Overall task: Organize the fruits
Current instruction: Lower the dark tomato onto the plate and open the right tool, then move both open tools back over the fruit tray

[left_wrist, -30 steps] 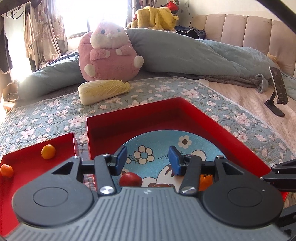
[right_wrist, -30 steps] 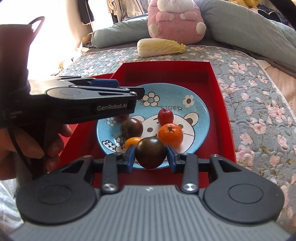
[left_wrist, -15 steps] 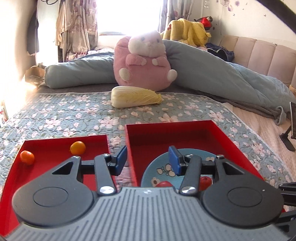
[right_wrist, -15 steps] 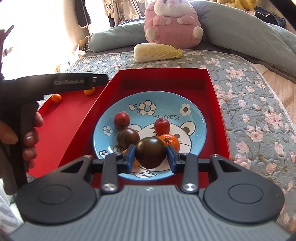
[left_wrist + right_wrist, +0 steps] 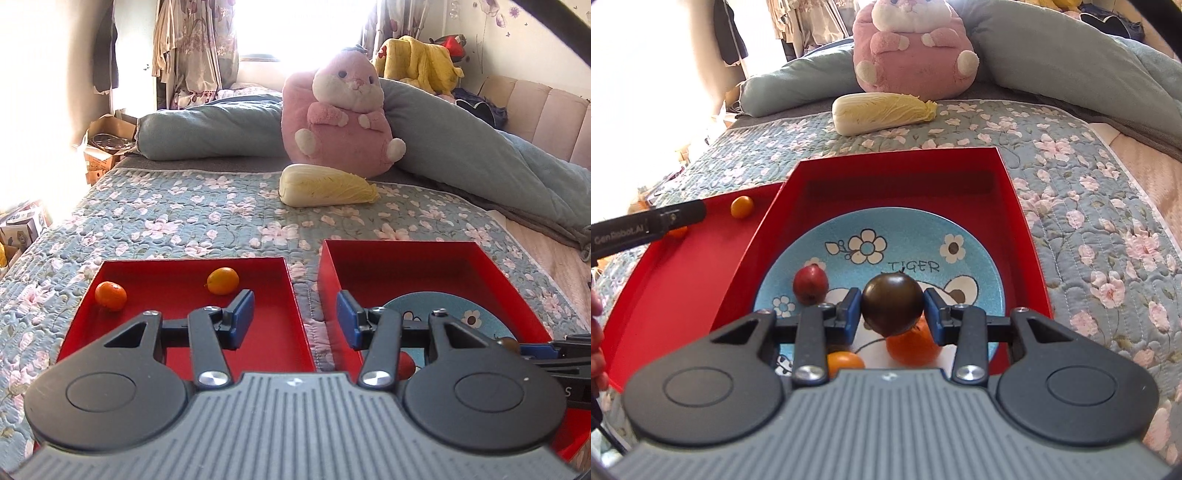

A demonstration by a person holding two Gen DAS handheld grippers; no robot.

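Note:
My right gripper (image 5: 892,312) is shut on a dark brown tomato (image 5: 892,304) and holds it above the blue tiger plate (image 5: 967,240) in the right red tray (image 5: 897,166). On the plate lie a red fruit (image 5: 810,284), an orange (image 5: 914,345) and a small yellow-orange fruit (image 5: 845,363). My left gripper (image 5: 294,319) is open and empty above the gap between the two trays. The left red tray (image 5: 273,332) holds an orange kumquat (image 5: 110,295) and a yellow one (image 5: 222,281).
A napa cabbage (image 5: 327,189) and a pink plush hamster (image 5: 343,118) sit beyond the trays on the floral quilt (image 5: 166,221). A rolled blue duvet (image 5: 480,147) runs along the back. Cardboard boxes (image 5: 99,155) stand off the bed's left side.
My left gripper has swung left, away from the plate, and now faces the gap between the trays. My right gripper has lifted the dark tomato and moved it forward over the plate.

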